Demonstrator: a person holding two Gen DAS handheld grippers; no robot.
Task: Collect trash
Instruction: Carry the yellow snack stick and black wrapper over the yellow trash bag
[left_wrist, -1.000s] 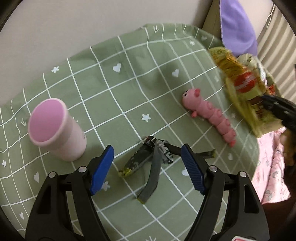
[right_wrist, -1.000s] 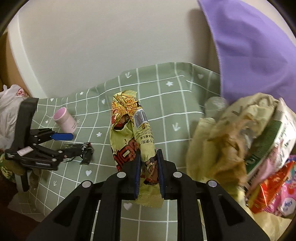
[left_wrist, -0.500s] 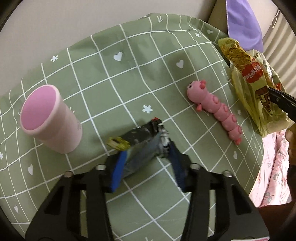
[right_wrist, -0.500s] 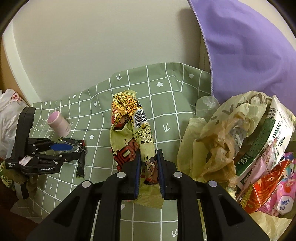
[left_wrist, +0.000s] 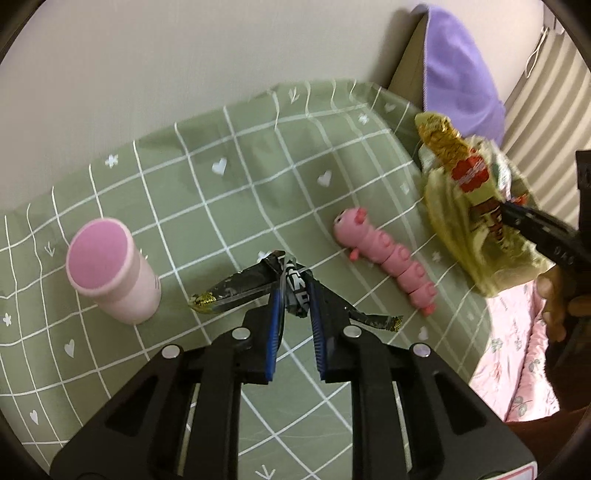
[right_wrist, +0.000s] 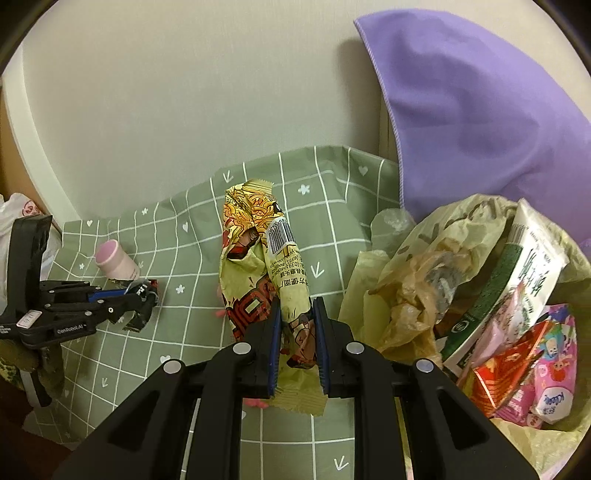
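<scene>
A crumpled dark foil wrapper (left_wrist: 236, 291) with gold ends is pinched between the blue pads of my left gripper (left_wrist: 293, 295), whose jaws are closing on it; it hangs just above the green checked cloth (left_wrist: 221, 192). The right wrist view shows the same gripper (right_wrist: 147, 295) at far left with the wrapper (right_wrist: 142, 290) at its tips. My right gripper (right_wrist: 296, 310) is shut on a yellow noodle packet (right_wrist: 255, 236), held upright beside an open yellowish trash bag (right_wrist: 461, 240).
A pink cup (left_wrist: 110, 269) stands left of the wrapper. A pink caterpillar toy (left_wrist: 388, 258) lies to its right. The trash bag holds several packets and cartons. A purple cloth (right_wrist: 480, 110) hangs by the wall. A person's hand (left_wrist: 554, 306) grips the right tool.
My left gripper went from wide open around the dark wrapper to closed on it and rose a little, lifting it. The right gripper kept its hold on the yellow packet.
</scene>
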